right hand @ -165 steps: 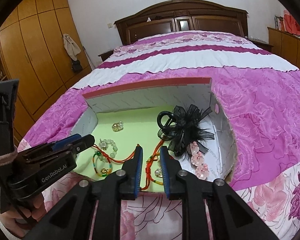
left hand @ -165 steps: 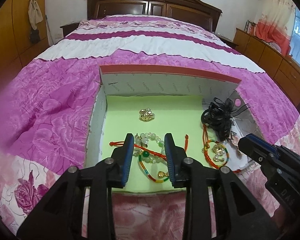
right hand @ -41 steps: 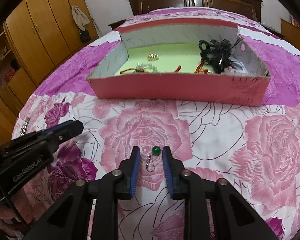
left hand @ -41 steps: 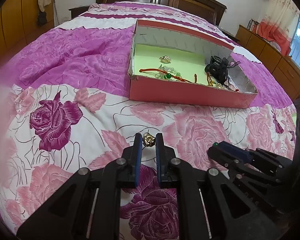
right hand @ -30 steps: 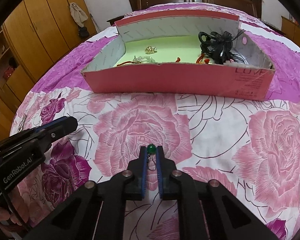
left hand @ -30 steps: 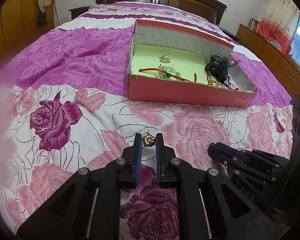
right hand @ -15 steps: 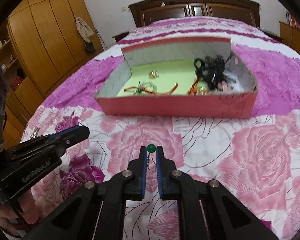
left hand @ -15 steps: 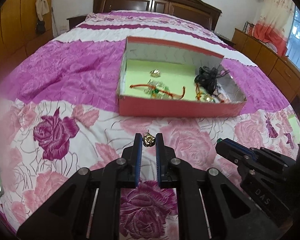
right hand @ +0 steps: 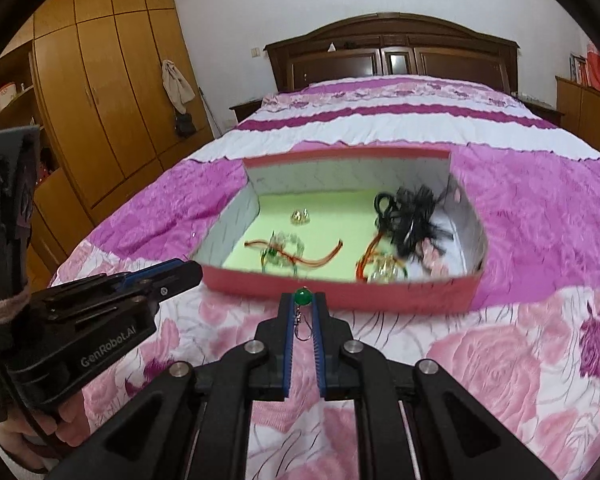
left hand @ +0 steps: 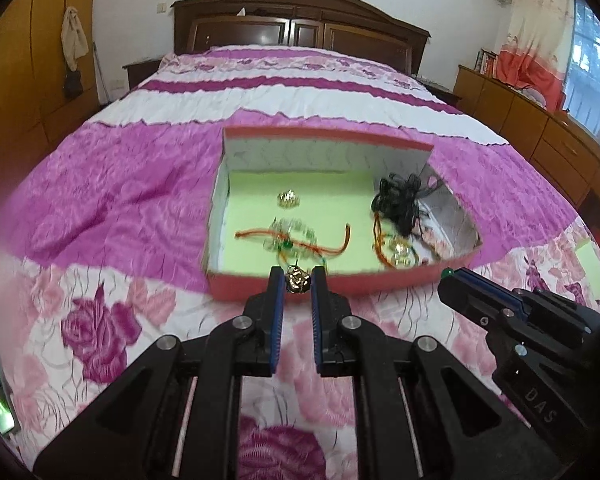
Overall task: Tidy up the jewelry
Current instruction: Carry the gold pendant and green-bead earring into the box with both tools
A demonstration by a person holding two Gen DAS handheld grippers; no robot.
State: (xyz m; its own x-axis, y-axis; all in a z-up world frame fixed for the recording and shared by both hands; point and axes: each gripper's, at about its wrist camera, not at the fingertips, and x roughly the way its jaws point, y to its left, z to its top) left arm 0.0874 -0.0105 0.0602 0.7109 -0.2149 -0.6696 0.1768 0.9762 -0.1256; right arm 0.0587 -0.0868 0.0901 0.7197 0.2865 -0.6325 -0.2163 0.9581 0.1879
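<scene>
Nearest the lens, the left gripper (left hand: pixel 298 280) is clamped on a small gold ornament (left hand: pixel 298 281), pinched at the very tips of its fingers. The right gripper (right hand: pixel 303 298) is likewise closed on a green bead earring (right hand: pixel 302 297), the bead at the tips and its wire hook hanging back between the fingers. Both pieces are clear of the floral bedspread (left hand: pixel 100 320).

Directly ahead of both grippers, just past their tips, lies the near wall of the pink box (right hand: pixel 340 286). Its long axis runs crosswise to the line of approach. The two grippers appear about equally near; the left faces the box's left half, the right its middle.

Inside, on the green liner (left hand: pixel 332 188), sit a gold piece (left hand: pixel 288 199), a beaded red-cord bracelet (left hand: pixel 296 240) and, far right, a black bow (left hand: pixel 400 200). Judged next: carry both pieces forward over the wall.
</scene>
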